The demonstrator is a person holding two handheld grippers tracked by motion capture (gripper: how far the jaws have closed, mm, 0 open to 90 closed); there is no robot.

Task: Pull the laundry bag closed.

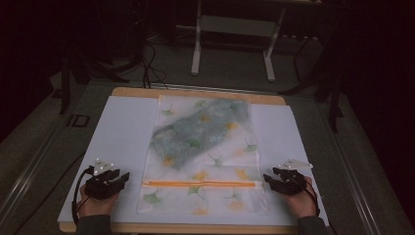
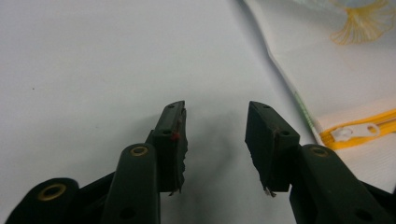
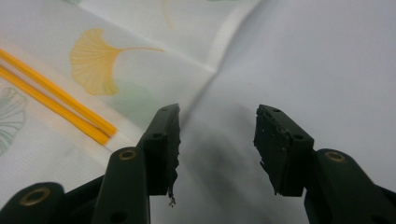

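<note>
While both hands rested at the near edge of the table (image 1: pixel 195 93), the left gripper (image 1: pixel 108 180) and the right gripper (image 1: pixel 283 179) sat low on the white sheet (image 1: pixel 122 132), one at each side of a mesh zip bag (image 1: pixel 203 152), and neither touched it. In the left gripper view the jaws stood apart with nothing between them, and the white zipper pull (image 2: pixel 355 132) lay just beyond the right-hand jaw at the end of the orange zipper (image 1: pixel 198 184). In the right gripper view the jaws were likewise spread and empty, with the far end of the orange zipper (image 3: pixel 56 112) and a printed yellow ginkgo leaf (image 3: pixel 95 58) just to their left. The step looked like an approach before any grasp: probably one gripper had to pin the bag's edge near the zipper end while the other closed on the small pull, which would call for a fine, level pinch. The bag lay flat and lengthwise on the sheet, its zipper running across near the person, and a grey-green folded cloth (image 1: pixel 195 132) showed through the mesh farther up. Past the table's wooden far edge the room was dim, with grey floor, loose cables (image 1: pixel 147 63) and the white legs of a stand (image 1: pixel 232 44).
</note>
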